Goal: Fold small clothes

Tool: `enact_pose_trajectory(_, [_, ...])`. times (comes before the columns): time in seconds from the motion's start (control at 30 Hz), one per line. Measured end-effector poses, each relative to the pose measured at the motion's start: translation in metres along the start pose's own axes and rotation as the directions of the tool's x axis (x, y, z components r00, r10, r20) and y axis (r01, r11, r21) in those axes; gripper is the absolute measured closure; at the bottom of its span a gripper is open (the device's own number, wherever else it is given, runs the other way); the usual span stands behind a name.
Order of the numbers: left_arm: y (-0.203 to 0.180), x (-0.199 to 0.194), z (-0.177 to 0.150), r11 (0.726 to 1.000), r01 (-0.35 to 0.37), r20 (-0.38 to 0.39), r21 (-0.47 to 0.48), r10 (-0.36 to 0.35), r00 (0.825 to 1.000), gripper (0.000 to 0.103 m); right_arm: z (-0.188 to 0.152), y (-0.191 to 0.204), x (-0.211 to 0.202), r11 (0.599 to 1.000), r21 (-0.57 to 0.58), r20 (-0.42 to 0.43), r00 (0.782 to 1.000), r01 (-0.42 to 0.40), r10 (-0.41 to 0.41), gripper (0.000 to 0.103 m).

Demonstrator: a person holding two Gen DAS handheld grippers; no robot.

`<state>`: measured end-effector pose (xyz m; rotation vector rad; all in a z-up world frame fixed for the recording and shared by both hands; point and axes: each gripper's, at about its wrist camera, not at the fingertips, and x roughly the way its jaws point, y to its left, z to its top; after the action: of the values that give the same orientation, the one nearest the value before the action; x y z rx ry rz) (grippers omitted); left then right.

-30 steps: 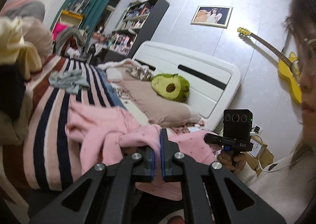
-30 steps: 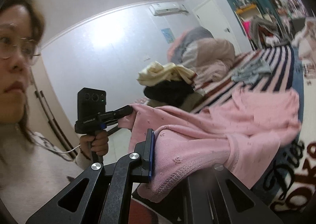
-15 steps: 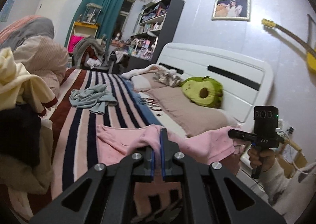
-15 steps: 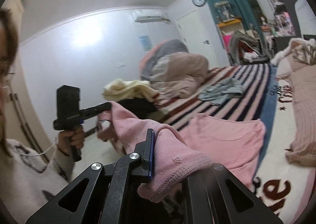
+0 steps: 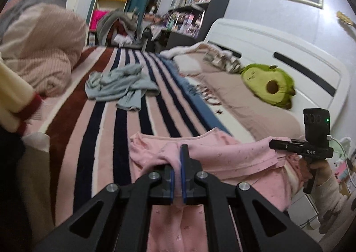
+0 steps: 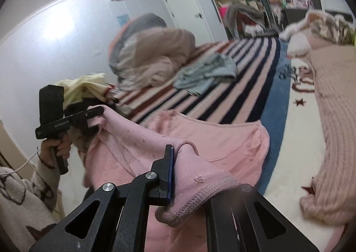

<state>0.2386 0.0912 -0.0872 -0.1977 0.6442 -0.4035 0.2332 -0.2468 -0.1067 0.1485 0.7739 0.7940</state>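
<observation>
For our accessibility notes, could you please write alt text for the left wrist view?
The left gripper pinches a pink star-print cotton top, stretched to the right gripper over a striped fleece blanket.

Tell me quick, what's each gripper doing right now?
Left gripper: closed, holding an edge of the pink garment.
Right gripper: closed, holding another edge of the same pink garment.

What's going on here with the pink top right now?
A person is holding the pink garment with both tools: the left hand-held gripper and the right hand-held gripper are each shut on an edge. The cloth is stretched between them over the striped blanket, its far part lying on the bed. A crumpled blue-grey garment lies farther back.
</observation>
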Motion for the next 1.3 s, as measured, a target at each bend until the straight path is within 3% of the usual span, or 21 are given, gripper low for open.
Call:
enact_pose_trajectory(0.33, [0.031, 0.089, 0.015, 0.999, -0.033, -0.149, 0.038, 0.038, 0.988, 0.099, 0.018, -0.058, 0.056, 0.997, 0.068, -0.133, 0.991, 0.029, -0.019, 0.100])
enact_pose_trajectory(0.43, [0.037, 0.103, 0.012, 0.999, -0.028, -0.193, 0.031, 0.034, 0.981, 0.098, 0.016, -0.068, 0.064, 0.995, 0.101, -0.167, 0.986, 0.008, 0.009, 0.081])
enact_pose_trajectory(0.47, [0.039, 0.105, 0.010, 1.000, -0.021, -0.204, 0.022, 0.025, 0.979, 0.097, 0.014, -0.070, 0.065, 0.994, 0.113, -0.177, 0.984, -0.008, 0.028, 0.070])
enact_pose_trajectory(0.5, [0.042, 0.106, 0.009, 1.000, -0.001, -0.217, 0.001, 0.001, 0.976, 0.094, 0.013, -0.072, 0.066, 0.992, 0.124, -0.183, 0.982, -0.020, 0.043, 0.062])
enact_pose_trajectory(0.57, [0.045, 0.105, 0.008, 0.999, 0.035, -0.225, -0.036, -0.042, 0.974, 0.074, 0.009, -0.075, 0.063, 0.991, 0.136, -0.192, 0.980, -0.018, 0.045, 0.055])
enact_pose_trajectory(0.6, [0.046, 0.101, 0.007, 0.998, 0.039, -0.225, -0.043, -0.048, 0.973, 0.054, 0.009, -0.076, 0.060, 0.991, 0.132, -0.195, 0.980, -0.002, 0.028, 0.051])
enact_pose_trajectory(0.63, [0.044, 0.097, 0.007, 1.000, 0.021, -0.226, -0.022, -0.026, 0.974, 0.046, 0.008, -0.076, 0.056, 0.992, 0.127, -0.200, 0.980, 0.010, 0.016, 0.049])
enact_pose_trajectory(0.7, [0.034, 0.081, 0.005, 0.998, 0.003, -0.225, 0.061, 0.011, 0.974, 0.047, 0.007, -0.076, 0.042, 0.993, 0.115, -0.203, 0.979, 0.035, -0.011, 0.045])
enact_pose_trajectory(0.83, [0.031, 0.050, 0.004, 0.998, -0.025, -0.195, 0.061, 0.037, 0.980, 0.047, 0.008, -0.063, 0.010, 0.990, 0.037, -0.176, 0.976, 0.137, -0.129, 0.044])
enact_pose_trajectory(0.9, [0.022, 0.039, 0.004, 0.996, -0.027, -0.182, 0.084, 0.042, 0.982, 0.047, 0.010, -0.053, -0.004, 0.990, 0.005, -0.131, 0.982, 0.141, -0.140, 0.043])
enact_pose_trajectory(0.97, [0.012, 0.037, 0.002, 0.995, 0.001, -0.186, 0.098, 0.018, 0.982, 0.047, 0.012, -0.039, -0.010, 0.994, -0.019, -0.102, 0.989, 0.104, -0.106, 0.048])
enact_pose_trajectory(1.07, [-0.015, 0.051, -0.012, 0.989, 0.078, -0.261, 0.124, -0.043, 0.964, 0.065, 0.009, -0.013, 0.005, 0.996, -0.087, -0.142, 0.989, 0.021, -0.033, 0.075])
enact_pose_trajectory(1.17, [-0.032, 0.071, -0.030, 0.977, 0.107, -0.350, 0.185, -0.036, 0.936, 0.079, -0.005, 0.000, 0.038, 0.992, -0.112, -0.267, 0.963, -0.055, 0.023, 0.092])
enact_pose_trajectory(1.3, [-0.031, 0.096, -0.045, 0.967, 0.067, -0.437, 0.245, 0.049, 0.898, 0.084, -0.021, -0.011, 0.075, 0.993, -0.113, -0.394, 0.919, -0.017, -0.029, 0.095])
